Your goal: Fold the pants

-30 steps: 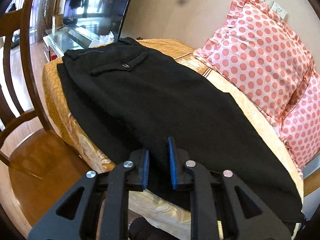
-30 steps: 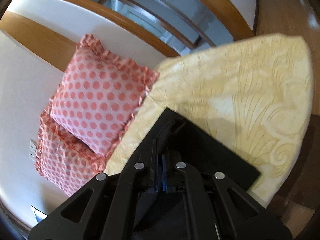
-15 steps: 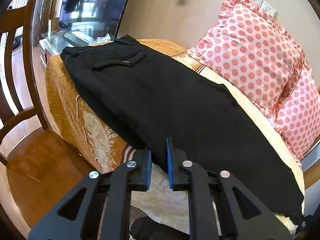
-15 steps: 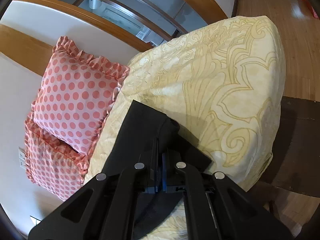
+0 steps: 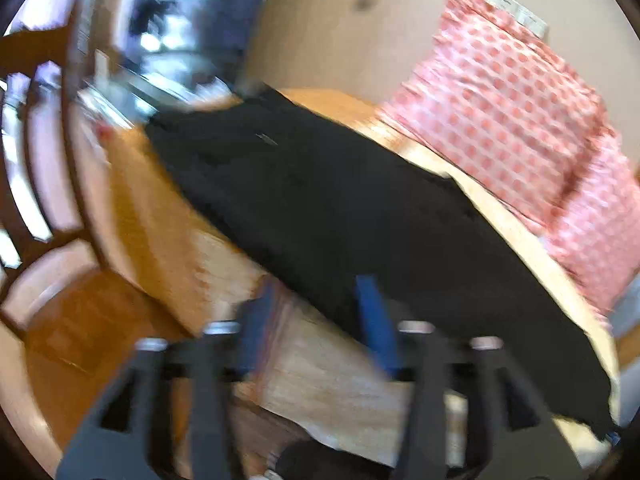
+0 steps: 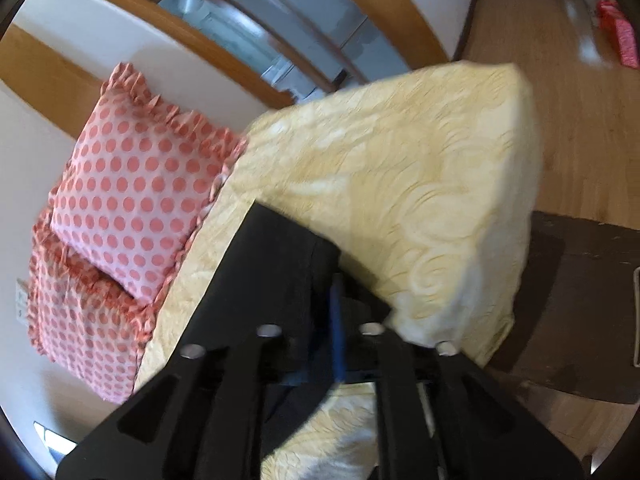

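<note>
Gripping pants [image 6: 272, 280] hem, right tool [image 6: 336, 328] clamped.
Gaping wide at 6 o'clock, left tool [image 5: 316, 320], empty, beside pants [image 5: 340, 208] edge on bed [image 5: 168, 216].

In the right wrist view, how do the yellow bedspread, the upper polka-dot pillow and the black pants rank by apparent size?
1. yellow bedspread
2. upper polka-dot pillow and black pants: these look alike, and the right gripper hides part of the pants, so unranked.

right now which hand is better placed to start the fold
Right: the right gripper has its jaws shut on the pants hem, ready to carry it over. The left gripper is open beside the edge.
</note>
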`<state>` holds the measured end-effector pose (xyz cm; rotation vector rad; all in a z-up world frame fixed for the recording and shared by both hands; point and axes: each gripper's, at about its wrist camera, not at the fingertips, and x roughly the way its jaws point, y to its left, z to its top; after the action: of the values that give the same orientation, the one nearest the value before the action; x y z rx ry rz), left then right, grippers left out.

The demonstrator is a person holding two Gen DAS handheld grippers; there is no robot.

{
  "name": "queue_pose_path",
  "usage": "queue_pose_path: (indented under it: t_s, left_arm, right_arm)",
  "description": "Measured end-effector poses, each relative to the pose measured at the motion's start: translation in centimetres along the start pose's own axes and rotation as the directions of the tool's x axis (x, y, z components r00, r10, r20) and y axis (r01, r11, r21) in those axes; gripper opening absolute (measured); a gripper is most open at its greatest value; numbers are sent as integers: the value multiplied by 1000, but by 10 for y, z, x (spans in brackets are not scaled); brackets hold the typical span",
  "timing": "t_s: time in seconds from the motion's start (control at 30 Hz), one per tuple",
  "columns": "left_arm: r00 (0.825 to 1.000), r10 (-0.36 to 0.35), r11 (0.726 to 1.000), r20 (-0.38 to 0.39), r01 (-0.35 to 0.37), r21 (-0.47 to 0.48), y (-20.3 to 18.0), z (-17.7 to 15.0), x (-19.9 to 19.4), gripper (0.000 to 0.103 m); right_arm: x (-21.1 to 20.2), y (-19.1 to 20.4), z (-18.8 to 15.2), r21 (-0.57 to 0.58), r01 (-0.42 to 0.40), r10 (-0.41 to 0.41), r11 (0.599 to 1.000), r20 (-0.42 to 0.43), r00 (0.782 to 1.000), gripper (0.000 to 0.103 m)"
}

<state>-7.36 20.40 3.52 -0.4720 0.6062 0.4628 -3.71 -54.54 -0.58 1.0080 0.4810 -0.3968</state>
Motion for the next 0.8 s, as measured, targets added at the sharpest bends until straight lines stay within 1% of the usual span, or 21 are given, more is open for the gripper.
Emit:
queue_pose_path:
  t_s: [0.03, 0.07, 0.13, 0.17, 0.23, 0.3, 0.33, 0.37, 0.4, 0.47, 0.5, 0.57, 0.6, 0.63, 0.67, 0.7, 0.73, 0.8]
  left_arm:
    - [997, 40, 999, 60, -40, 6, 2, 2, -9, 68]
    - [993, 63, 998, 103, -65, 11, 3, 4, -15, 69]
    - [988, 63, 998, 143, -66, 16, 3, 10, -21, 74]
    - [987, 52, 998, 155, -56, 21, 0, 13, -22, 76]
    - [986, 32, 999, 161, -38, 38, -6, 17, -20, 79]
    - [988, 1, 998, 153, -11, 64, -15, 19, -15, 81]
    - [990, -13, 997, 141, 1, 83, -21, 19, -11, 82]
    - [991, -22, 995, 129, 9, 98, -26, 19, -7, 82]
    - [992, -32, 994, 120, 18, 111, -31, 17, -4, 82]
    - [994, -46, 989, 95, 31, 146, -41, 14, 4, 82]
    - [995, -43, 987, 85, 29, 159, -43, 12, 8, 82]
    - [998, -26, 985, 59, 16, 174, -46, 9, 18, 82]
    - [999, -18, 984, 48, 10, 176, -46, 8, 23, 82]
    - [999, -9, 985, 35, 3, 175, -45, 6, 27, 82]
    - [1000, 0, 984, 21, -3, 176, -44, 5, 32, 82]
    - [1000, 5, 984, 16, -8, 181, -44, 5, 35, 82]
    - [1000, 10, 982, 17, -13, 189, -44, 4, 37, 82]
    - [1000, 26, 976, 12, -28, 215, -45, 2, 41, 83]
  right_arm:
    - [-6, -3, 2, 10, 4, -5, 1000, 24, 1000, 61]
    - [-14, -8, 4, 29, 16, -17, 999, 54, 998, 70]
    - [-21, -12, 5, 39, 14, -17, 999, 76, 997, 69]
    - [-21, -12, 4, 35, 12, -15, 999, 69, 997, 62]
    - [-17, -14, 0, 47, -4, 2, 999, 40, 999, 55]
    - [-12, -16, -4, 76, -18, 17, 997, 7, 1000, 50]
    - [-11, -16, -6, 91, -29, 28, 995, 3, 1000, 46]
    - [-14, -14, -8, 86, -35, 33, 996, 23, 999, 46]
    - [-16, -10, -8, 58, -30, 27, 998, 49, 998, 46]
    - [-16, 0, -1, -3, 1, 0, 1000, 86, 996, 46]
    - [-12, 0, 3, 5, 1, -2, 1000, 77, 997, 46]
    - [3, -8, 8, 69, -13, 12, 998, 19, 1000, 45]
    - [8, -10, 9, 81, -10, 10, 997, 7, 1000, 41]
    - [10, -10, 9, 71, -2, 2, 998, 8, 1000, 33]
    - [12, -8, 9, 38, 18, -19, 999, 21, 1000, 18]
    - [15, -4, 10, 2, 23, -23, 1000, 32, 999, 9]
    - [16, -2, 11, -23, 18, -18, 1000, 36, 999, 7]
    - [14, 1, 13, -42, 2, 0, 999, 50, 999, 5]
